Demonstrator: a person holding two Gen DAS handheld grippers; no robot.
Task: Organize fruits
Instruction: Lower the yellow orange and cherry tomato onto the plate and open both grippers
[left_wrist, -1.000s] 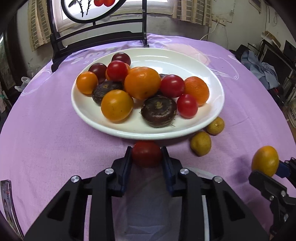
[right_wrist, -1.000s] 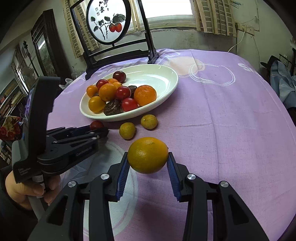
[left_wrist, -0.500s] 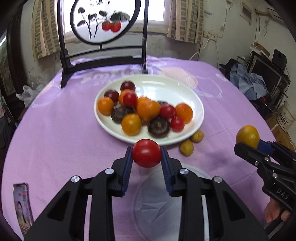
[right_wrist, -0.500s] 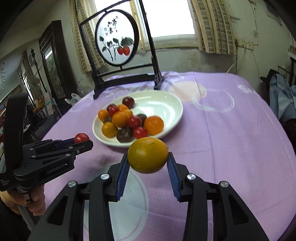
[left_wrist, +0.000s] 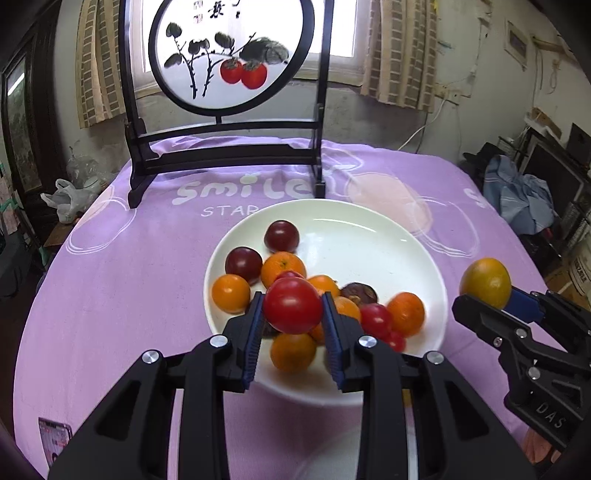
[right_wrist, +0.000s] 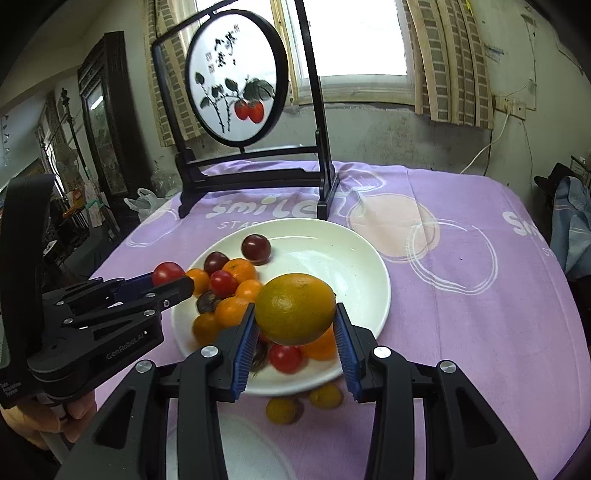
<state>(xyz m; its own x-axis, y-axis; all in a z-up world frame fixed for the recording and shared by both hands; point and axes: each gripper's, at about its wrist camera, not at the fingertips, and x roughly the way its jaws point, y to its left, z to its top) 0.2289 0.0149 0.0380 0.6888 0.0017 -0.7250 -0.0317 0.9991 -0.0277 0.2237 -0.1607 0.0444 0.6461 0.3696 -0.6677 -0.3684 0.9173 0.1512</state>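
A purple tablecloth (left_wrist: 129, 280) covers the table, bearing a white plate (right_wrist: 354, 266) piled with tomatoes and oranges on its left half. The right gripper (right_wrist: 295, 332) grips an orange (right_wrist: 295, 308) above the plate's near rim; the left gripper (left_wrist: 291, 328) clamps a red tomato (left_wrist: 292, 305) over the plate (two small citrus (right_wrist: 282, 410) lie on the cloth just before the rim)
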